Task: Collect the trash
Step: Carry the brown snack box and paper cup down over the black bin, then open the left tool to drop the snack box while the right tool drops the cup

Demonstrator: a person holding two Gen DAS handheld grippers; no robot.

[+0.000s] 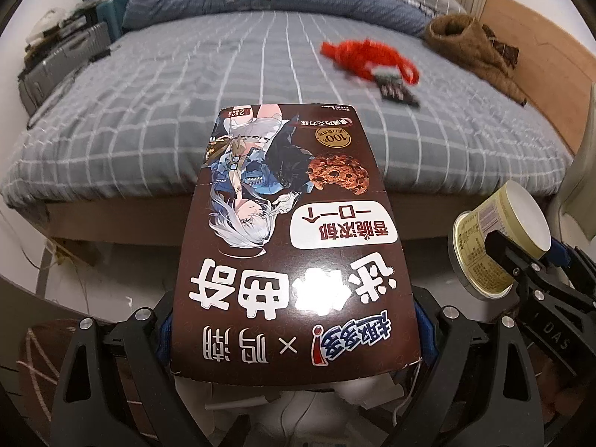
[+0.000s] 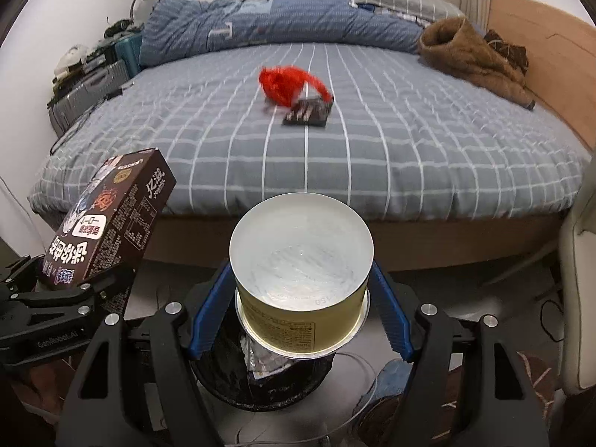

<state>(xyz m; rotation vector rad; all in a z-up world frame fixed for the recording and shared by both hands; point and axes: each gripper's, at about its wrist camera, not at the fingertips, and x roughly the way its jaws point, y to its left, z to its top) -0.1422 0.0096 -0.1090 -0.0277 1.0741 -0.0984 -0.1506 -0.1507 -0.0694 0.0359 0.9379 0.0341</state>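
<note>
Two handheld grippers face a wide bed with a grey-blue checked sheet, the largest item in our view, with a rumpled blue duvet along its far side. On the right of the sheet, against the wooden headboard, lies a brown fleecy garment. Near the middle of the sheet we see a crumpled red plastic bag, and touching its near edge a flat dark wrapper. Below the grippers, on the floor before the bed, stands a round black waste bin with scraps inside.

Our left gripper pinches a dark brown cardboard biscuit box with a cookie and cartoon figure printed on it; the box sticks forward, above the floor before the bed. Our right gripper has its blue-padded jaws pressed on a pale yellow paper cup with a silver lining, held on its side over the bin, open mouth toward the bed
</note>
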